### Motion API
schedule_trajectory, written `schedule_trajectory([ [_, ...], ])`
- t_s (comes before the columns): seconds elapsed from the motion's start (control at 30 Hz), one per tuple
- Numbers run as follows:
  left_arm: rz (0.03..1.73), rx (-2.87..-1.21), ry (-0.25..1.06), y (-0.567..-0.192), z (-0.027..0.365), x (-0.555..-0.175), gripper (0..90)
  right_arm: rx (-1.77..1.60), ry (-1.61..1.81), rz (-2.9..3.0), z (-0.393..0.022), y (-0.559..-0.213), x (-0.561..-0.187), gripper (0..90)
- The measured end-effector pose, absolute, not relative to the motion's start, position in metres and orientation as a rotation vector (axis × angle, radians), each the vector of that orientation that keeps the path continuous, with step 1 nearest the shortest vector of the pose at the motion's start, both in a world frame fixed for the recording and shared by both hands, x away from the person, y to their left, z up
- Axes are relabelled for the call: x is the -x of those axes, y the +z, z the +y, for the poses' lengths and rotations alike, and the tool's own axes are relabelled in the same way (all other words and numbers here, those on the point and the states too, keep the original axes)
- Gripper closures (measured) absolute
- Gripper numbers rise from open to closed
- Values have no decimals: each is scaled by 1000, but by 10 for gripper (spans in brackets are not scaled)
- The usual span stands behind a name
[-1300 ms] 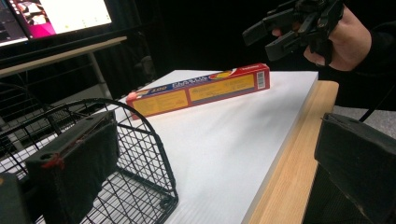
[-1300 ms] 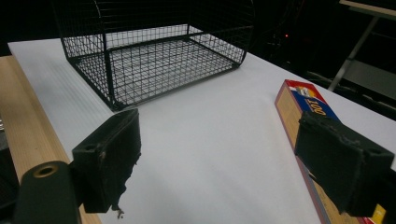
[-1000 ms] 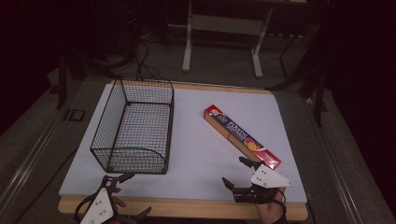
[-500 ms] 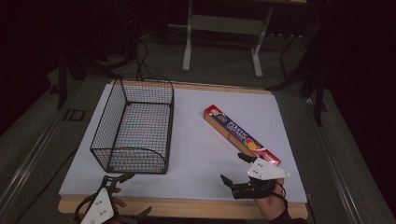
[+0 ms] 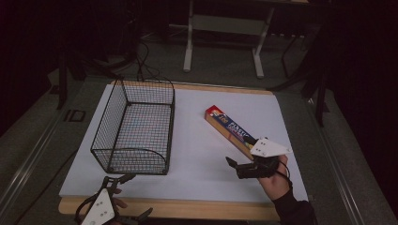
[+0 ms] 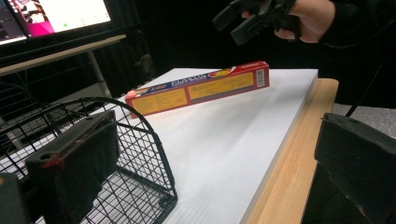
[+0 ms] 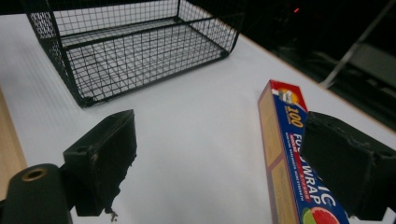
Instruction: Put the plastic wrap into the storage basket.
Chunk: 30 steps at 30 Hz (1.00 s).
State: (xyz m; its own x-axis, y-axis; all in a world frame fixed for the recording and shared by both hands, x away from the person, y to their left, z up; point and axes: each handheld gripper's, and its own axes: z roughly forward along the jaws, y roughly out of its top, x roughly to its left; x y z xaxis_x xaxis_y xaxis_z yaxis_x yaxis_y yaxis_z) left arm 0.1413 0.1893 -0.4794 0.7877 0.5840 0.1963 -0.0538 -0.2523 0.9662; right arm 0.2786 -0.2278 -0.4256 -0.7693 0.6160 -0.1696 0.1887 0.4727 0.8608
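Note:
A long red and blue food wrap box point(image 5: 229, 128) lies slantwise on the white sheet, right of a black wire basket point(image 5: 133, 129). My right gripper point(image 5: 234, 168) hovers just past the box's near end, held by a hand. Its jaws have just been opening and stand open with nothing between them. In the right gripper view the box point(image 7: 280, 140) runs beside the right-hand jaw, with the basket point(image 7: 130, 42) beyond. My left gripper point(image 5: 133, 196) is open at the table's front edge, by the basket's near corner point(image 6: 140, 140). The left gripper view shows the box point(image 6: 201, 88) and the right gripper point(image 6: 243, 21) above it.
The white sheet point(image 5: 197, 154) covers a wooden table whose edge point(image 5: 187, 208) runs along the front. A metal stand point(image 5: 223, 28) is on the floor behind the table. A lit monitor point(image 6: 56, 16) glows at the far left in the left gripper view.
My right gripper has risen and moved away from the front edge toward the box's near end, and its jaws have spread wider. The left gripper, box and basket have not moved.

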Motion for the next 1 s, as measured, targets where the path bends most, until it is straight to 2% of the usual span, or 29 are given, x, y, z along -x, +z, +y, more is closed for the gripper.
schedule_trajectory([
  [1.0,414,-1747,631,-480,188,-142,6,-831,961,2494,-240,-441,-365,102],
])
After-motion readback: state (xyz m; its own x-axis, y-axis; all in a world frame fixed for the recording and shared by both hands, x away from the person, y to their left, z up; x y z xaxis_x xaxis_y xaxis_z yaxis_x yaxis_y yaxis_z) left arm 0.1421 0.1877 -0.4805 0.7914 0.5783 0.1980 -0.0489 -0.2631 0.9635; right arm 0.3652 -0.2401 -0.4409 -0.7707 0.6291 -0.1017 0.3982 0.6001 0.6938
